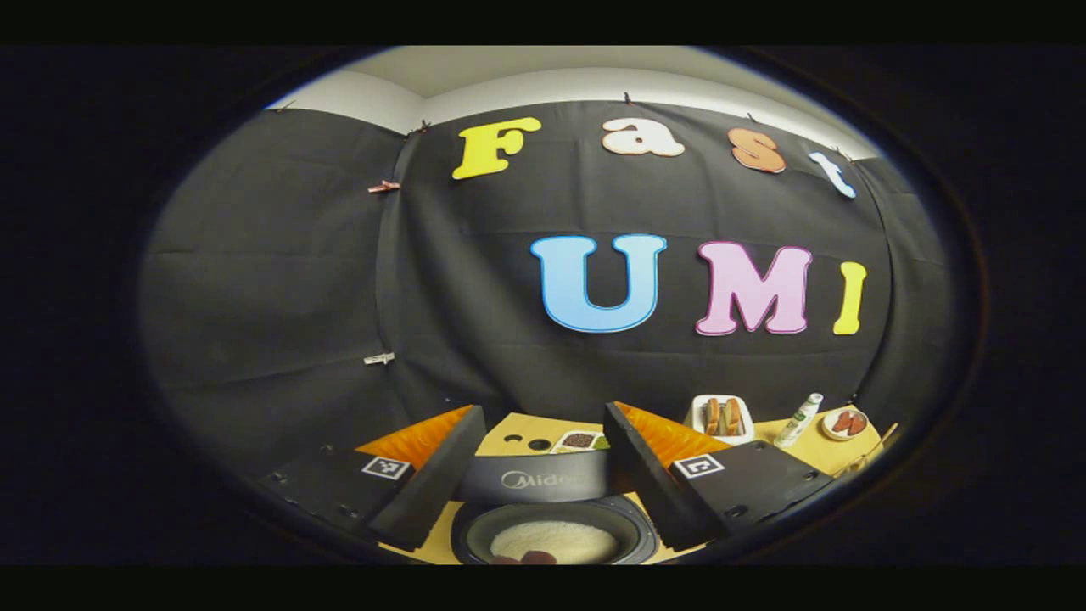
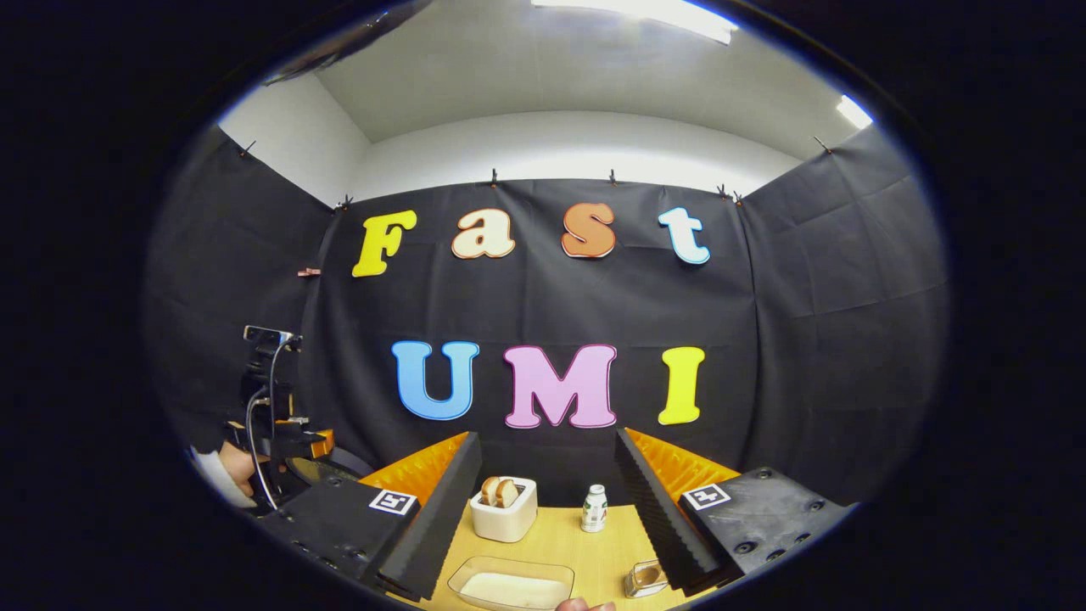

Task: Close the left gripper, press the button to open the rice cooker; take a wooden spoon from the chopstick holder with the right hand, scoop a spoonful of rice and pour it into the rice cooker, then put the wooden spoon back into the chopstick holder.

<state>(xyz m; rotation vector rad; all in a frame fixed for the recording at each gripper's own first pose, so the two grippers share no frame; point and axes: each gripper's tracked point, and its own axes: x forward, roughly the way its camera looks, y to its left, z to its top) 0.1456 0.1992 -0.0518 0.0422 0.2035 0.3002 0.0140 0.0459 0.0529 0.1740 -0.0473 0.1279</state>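
A: What could we not make out? In the left gripper view the rice cooker [image 1: 556,509] sat between our left gripper [image 1: 543,475]'s fingers, lid up, but its inner pot [image 1: 556,535] was cut off at the bottom edge, and two dark reddish shapes in front of the white rice [image 1: 551,539] were too cropped to name.

B: And the gripper itself?

A: Its jaws stood wide apart, holding nothing. Beyond the cooker we saw a small divided dish [image 1: 580,440], hard to read. To the cooker's right stood a white toaster [image 1: 719,417] with bread, a small bottle [image 1: 797,420] and a plate [image 1: 845,423] near the table [image 1: 517,428] edge.

B: The right side?

A: In the right gripper view our right gripper [image 2: 547,509] was also spread wide and empty. Between its fingers we saw a clear tray of rice [image 2: 512,585], cropped below, with the toaster and bottle behind it. A small glass container [image 2: 645,579] was half hidden by one finger. At the tray's far left, a hand [image 2: 233,467] held the other gripper. We could not pick out the wooden spoon or chopstick holder.
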